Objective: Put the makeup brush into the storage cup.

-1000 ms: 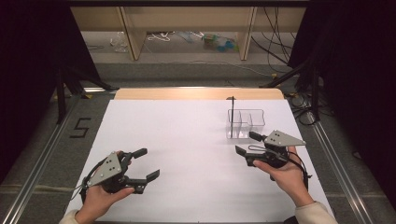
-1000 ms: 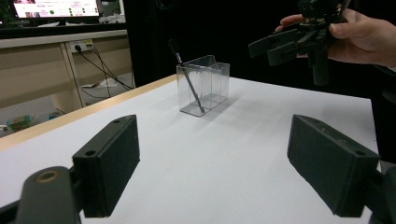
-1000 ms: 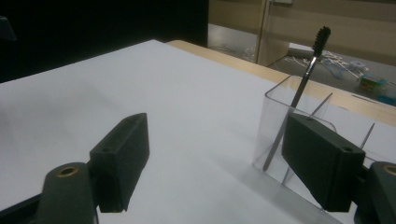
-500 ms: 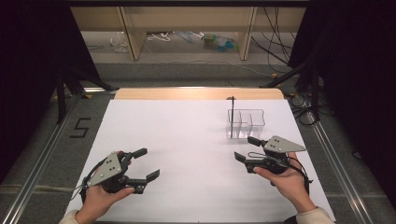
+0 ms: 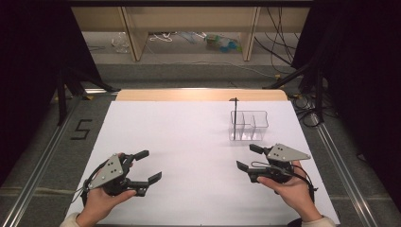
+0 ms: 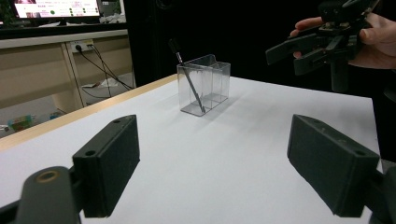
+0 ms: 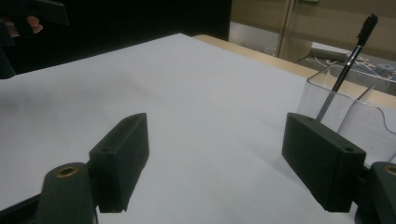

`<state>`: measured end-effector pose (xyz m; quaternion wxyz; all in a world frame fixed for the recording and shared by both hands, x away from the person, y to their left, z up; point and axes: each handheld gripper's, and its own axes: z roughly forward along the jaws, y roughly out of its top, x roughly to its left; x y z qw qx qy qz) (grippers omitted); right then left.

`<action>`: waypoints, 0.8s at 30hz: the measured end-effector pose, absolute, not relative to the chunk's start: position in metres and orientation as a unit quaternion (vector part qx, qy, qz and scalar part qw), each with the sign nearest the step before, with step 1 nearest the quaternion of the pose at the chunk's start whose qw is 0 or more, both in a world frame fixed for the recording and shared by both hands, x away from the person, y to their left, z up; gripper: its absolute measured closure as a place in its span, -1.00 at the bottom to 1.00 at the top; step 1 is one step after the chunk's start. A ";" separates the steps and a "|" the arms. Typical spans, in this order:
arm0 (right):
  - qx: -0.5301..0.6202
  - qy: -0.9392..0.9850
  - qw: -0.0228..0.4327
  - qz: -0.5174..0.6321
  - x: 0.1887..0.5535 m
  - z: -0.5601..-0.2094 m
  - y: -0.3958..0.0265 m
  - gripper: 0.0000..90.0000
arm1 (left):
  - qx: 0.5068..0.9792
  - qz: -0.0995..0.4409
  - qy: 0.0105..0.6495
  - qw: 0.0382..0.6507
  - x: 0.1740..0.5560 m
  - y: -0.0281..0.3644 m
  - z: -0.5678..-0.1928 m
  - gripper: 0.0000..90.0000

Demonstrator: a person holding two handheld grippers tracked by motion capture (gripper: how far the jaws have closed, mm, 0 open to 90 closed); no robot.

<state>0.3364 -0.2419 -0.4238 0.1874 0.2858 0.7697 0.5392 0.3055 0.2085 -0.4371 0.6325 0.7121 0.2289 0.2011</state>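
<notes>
Fingers of right gripper [image 5: 249,157] spread, empty, just short of clear organizer [image 5: 248,125] on tabletop [image 5: 189,142]. Brush [image 5: 234,109] stands near-upright in organizer's left compartment, handle down. Left gripper [image 5: 147,166] spread, well apart; right nearer.

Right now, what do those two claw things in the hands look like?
Both grippers, left gripper and right gripper, are black, with two flat block-shaped jaws. Each carries a grey three-cornered plate with small dots on top and trails a thin black cable. Pale sleeve cuffs show at the wrists.
</notes>
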 end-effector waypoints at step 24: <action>0.257 0.769 0.184 0.555 0.321 -0.425 -0.244 -0.46 | 0.712 0.202 0.223 0.634 0.307 0.208 -0.438 -0.63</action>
